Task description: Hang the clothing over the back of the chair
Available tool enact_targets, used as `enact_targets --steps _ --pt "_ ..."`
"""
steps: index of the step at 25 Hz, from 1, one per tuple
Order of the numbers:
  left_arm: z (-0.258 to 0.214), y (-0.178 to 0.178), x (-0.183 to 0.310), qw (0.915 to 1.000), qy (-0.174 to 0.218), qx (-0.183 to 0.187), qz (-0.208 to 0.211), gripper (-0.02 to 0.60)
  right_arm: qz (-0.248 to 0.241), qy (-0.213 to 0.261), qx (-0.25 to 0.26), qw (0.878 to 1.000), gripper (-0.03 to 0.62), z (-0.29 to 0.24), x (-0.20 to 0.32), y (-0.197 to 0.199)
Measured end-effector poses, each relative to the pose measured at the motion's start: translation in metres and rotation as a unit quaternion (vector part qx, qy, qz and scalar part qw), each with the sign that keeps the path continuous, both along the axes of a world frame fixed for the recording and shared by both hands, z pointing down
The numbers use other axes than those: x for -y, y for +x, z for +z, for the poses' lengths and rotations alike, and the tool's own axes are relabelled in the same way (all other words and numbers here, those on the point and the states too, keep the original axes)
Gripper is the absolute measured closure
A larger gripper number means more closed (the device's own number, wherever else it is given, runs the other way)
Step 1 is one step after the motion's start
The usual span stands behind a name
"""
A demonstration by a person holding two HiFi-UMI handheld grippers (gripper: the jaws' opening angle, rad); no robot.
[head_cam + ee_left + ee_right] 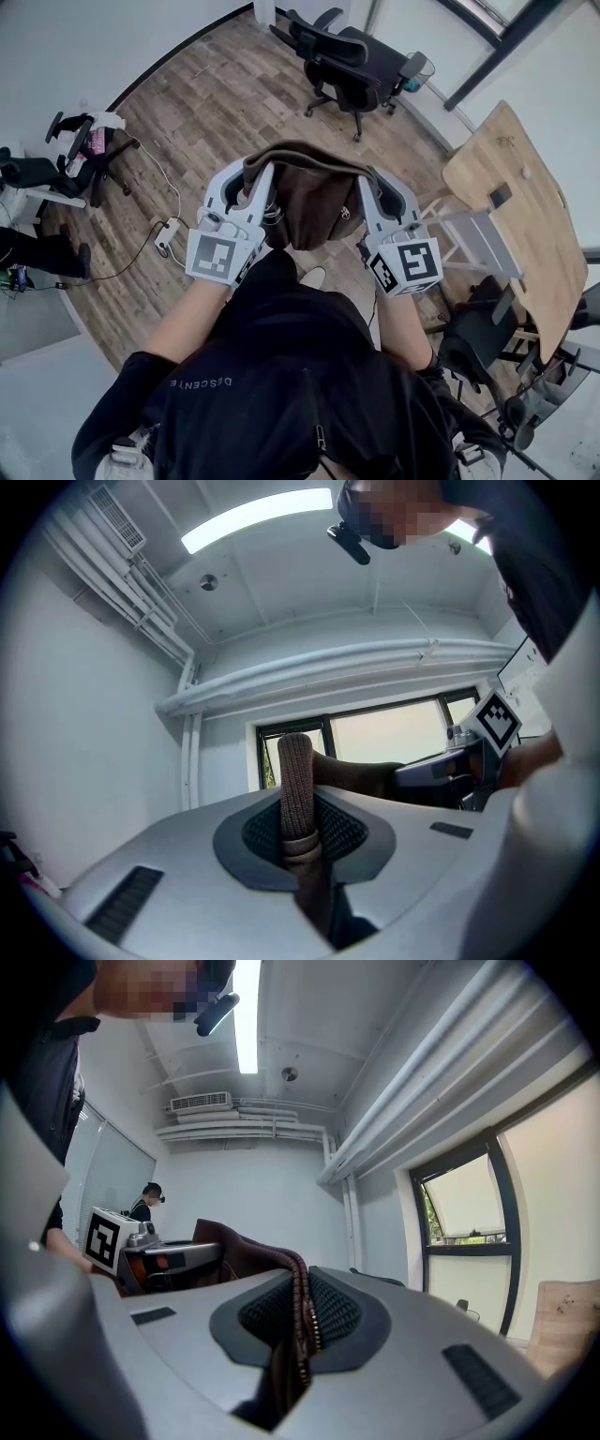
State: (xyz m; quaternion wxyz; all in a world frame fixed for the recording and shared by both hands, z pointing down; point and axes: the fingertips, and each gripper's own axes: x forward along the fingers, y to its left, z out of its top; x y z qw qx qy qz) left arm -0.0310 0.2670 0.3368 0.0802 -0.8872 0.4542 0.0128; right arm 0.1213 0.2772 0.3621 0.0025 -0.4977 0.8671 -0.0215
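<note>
High over the wooden floor (216,103), between left gripper (249,187) and right gripper (300,1321): brown clothing (305,192) held spread, not yet on a chair.
Its top edge runs from one gripper to the other and the rest hangs below. The left gripper is clamped on a ribbed band of it, the right gripper on the zipper edge; both pinch fabric. A black office chair (349,58) stands ahead, well apart, likely the target. To hang it well, I would hold both pinches firm, carry the edge above the backrest, lower until fabric falls about evenly on both sides, and only then let go.
</note>
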Motion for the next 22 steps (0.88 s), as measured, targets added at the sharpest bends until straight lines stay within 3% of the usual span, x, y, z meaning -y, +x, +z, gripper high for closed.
enact_targets --steps 5,9,22 --pt "0.004 -0.008 0.009 0.9996 -0.024 0.003 -0.013 0.529 -0.012 -0.006 0.001 1.000 0.549 0.002 0.013 -0.009" --pt "0.005 -0.016 0.022 0.9997 -0.020 0.004 -0.011 0.529 -0.018 -0.011 0.000 1.000 0.551 0.004 0.030 -0.017" --pt "0.008 -0.057 0.102 0.9993 -0.036 -0.011 0.008 0.529 -0.008 -0.030 -0.015 0.999 0.550 0.004 0.100 -0.058"
